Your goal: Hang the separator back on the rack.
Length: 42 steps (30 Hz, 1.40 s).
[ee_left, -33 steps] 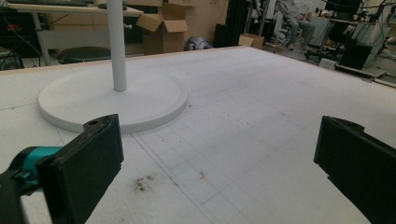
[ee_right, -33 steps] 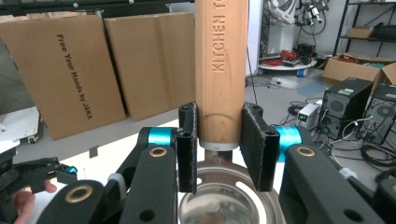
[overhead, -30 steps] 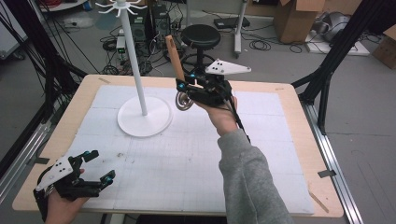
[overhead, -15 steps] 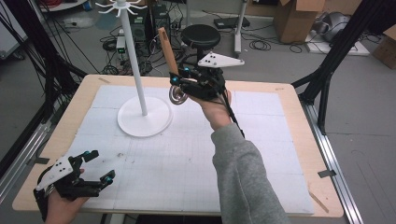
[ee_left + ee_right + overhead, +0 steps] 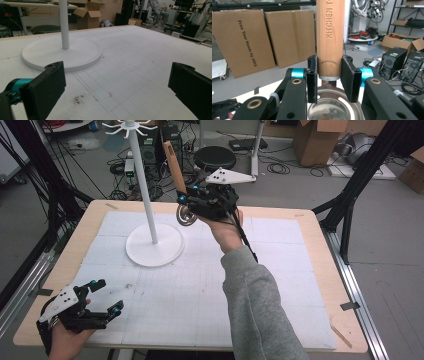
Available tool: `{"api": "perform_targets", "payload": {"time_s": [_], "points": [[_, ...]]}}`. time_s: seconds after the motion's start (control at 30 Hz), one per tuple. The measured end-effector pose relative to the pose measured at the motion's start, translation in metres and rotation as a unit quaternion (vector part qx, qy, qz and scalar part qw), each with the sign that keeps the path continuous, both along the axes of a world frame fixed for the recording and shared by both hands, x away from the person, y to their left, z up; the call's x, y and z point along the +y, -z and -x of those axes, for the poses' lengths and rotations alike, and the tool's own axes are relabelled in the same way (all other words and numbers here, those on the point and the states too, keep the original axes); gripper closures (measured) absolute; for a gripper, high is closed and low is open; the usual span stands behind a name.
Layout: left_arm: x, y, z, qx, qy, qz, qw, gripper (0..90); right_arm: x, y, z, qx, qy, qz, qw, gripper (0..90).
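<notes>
My right gripper (image 5: 192,202) is raised above the far middle of the table, shut on a kitchen tool with a wooden handle (image 5: 173,166) that points up and a round metal head (image 5: 186,215) hanging below the jaws. In the right gripper view the pads press both sides of the wooden handle (image 5: 329,37), which bears the word KITCHEN, and the shiny metal head (image 5: 334,107) lies under them. A white stand (image 5: 141,180) with a round base (image 5: 154,248) and hooks at its top rises just left of the tool. My left gripper (image 5: 106,296) rests open at the table's near left corner, its black pads (image 5: 47,87) wide apart over bare table.
The table top (image 5: 280,285) is a white gridded sheet on a wooden board. The stand's base (image 5: 62,53) lies ahead of the left gripper. Behind the table stand a black stool (image 5: 215,156), cardboard boxes (image 5: 315,140), cables and black frame legs (image 5: 355,195).
My right gripper has risen with the wooden-handled tool and drifted a little toward the stand's pole. The left gripper has stayed where it was.
</notes>
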<state>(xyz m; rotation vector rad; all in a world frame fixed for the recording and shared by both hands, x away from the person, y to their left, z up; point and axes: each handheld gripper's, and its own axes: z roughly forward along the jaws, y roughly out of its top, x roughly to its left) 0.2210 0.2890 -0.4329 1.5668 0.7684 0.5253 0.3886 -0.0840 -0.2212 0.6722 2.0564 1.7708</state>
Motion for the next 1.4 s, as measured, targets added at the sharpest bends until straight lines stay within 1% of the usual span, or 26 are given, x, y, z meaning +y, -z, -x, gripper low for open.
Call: {"api": "perform_targets", "payload": {"time_s": [0.2, 0.37, 0.43, 0.6, 0.77, 0.93, 1.0, 1.03, 1.07, 1.4], "points": [[0.002, 0.001, -0.001, 0.001, -0.003, 0.003, 1.0000, 1.8, 0.004, -0.005, -0.002, -0.001, 0.001, -0.001, 1.0000, 69.4], [0.001, 0.000, -0.001, 0.001, -0.003, 0.003, 1.0000, 1.8, 0.009, -0.008, -0.003, -0.005, 0.002, 0.006, 1.0000, 69.5], [0.001, 0.001, -0.001, 0.001, -0.003, 0.002, 1.0000, 1.8, 0.011, -0.009, -0.004, -0.008, 0.004, 0.005, 0.9999, 69.5], [0.002, 0.000, 0.001, 0.000, -0.002, 0.002, 1.0000, 1.8, 0.017, -0.012, -0.008, -0.007, 0.007, 0.003, 0.9999, 69.4], [0.004, 0.001, 0.003, 0.003, -0.005, 0.003, 1.0000, 1.8, 0.023, -0.014, -0.013, -0.008, 0.005, -0.001, 1.0000, 69.5], [0.007, 0.001, 0.005, 0.002, -0.009, 0.004, 1.0000, 1.8, 0.029, -0.015, -0.016, -0.005, 0.004, -0.005, 1.0000, 69.5], [0.008, 0.001, 0.006, 0.003, -0.009, 0.005, 0.9999, 1.8, 0.031, -0.015, -0.017, -0.008, 0.004, -0.007, 0.9999, 69.4], [0.008, 0.001, 0.006, 0.003, -0.009, 0.005, 0.9999, 1.8, 0.032, -0.015, -0.017, -0.005, 0.002, -0.008, 1.0000, 69.4], [0.008, 0.001, 0.006, 0.003, -0.009, 0.005, 0.9999, 1.8, 0.033, -0.015, -0.018, -0.007, 0.003, -0.008, 0.9999, 69.4], [0.007, 0.002, 0.006, 0.004, -0.008, 0.004, 1.0000, 1.8, 0.038, -0.011, -0.023, 0.000, 0.005, -0.014, 0.9999, 69.4]]}}
